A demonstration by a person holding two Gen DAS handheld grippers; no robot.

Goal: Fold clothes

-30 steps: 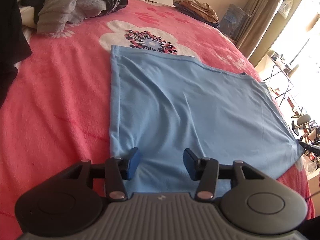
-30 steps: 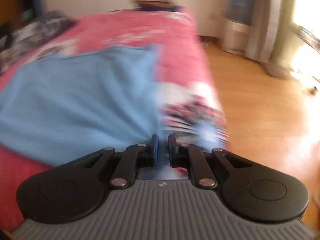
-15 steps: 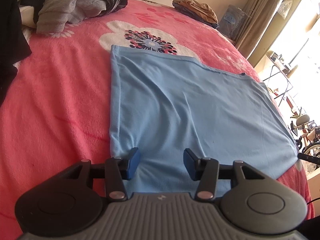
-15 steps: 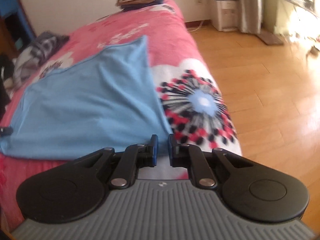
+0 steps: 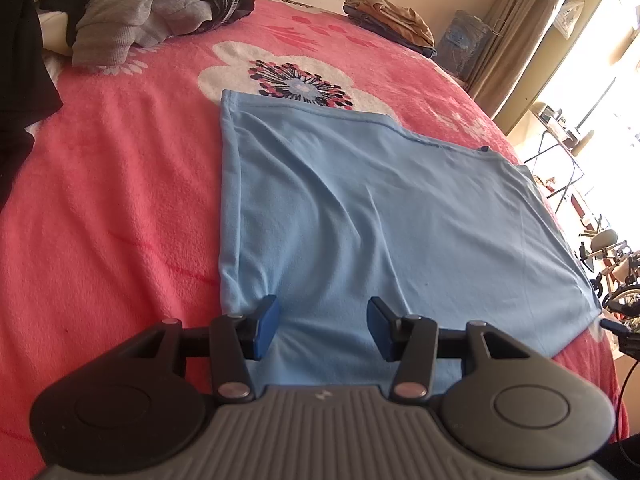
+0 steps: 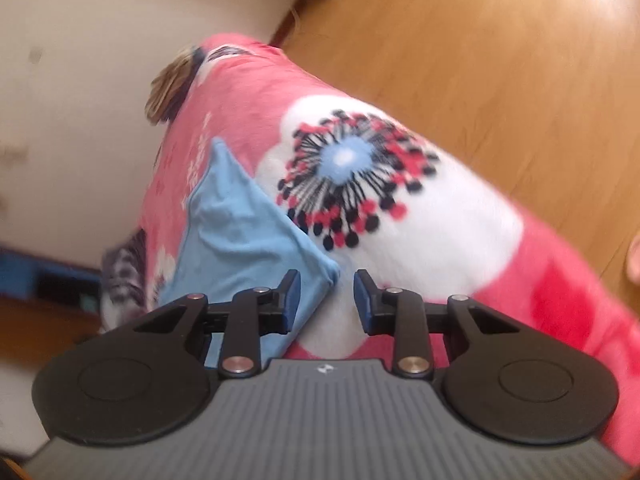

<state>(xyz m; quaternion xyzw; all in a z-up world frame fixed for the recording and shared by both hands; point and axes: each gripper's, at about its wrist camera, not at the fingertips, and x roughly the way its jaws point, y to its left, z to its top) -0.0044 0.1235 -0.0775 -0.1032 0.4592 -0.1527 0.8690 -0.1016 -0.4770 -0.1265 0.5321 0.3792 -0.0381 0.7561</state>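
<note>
A light blue garment (image 5: 380, 216) lies flat on the pink flowered blanket (image 5: 112, 184), folded into a rough rectangle. My left gripper (image 5: 322, 326) hovers over its near edge, jaws open, nothing between the pads. In the right wrist view the picture is rolled and slightly blurred. There a corner of the same blue garment (image 6: 244, 236) points toward my right gripper (image 6: 327, 300). Its jaws are opening, and the corner's tip lies just inside the gap beside the left pad, not pinched.
A grey and dark clothes heap (image 5: 152, 8) sits at the far left of the bed, a folded brown stack (image 5: 392, 20) at the far corner. Black cloth (image 5: 20, 92) hangs at the left. Wooden floor (image 6: 500, 60) lies past the bed's edge; furniture (image 5: 560, 148) stands by the window.
My right gripper rolled strongly, dropped closer to the garment's corner, and its jaws went from shut to parted. The left gripper and the garment stayed still.
</note>
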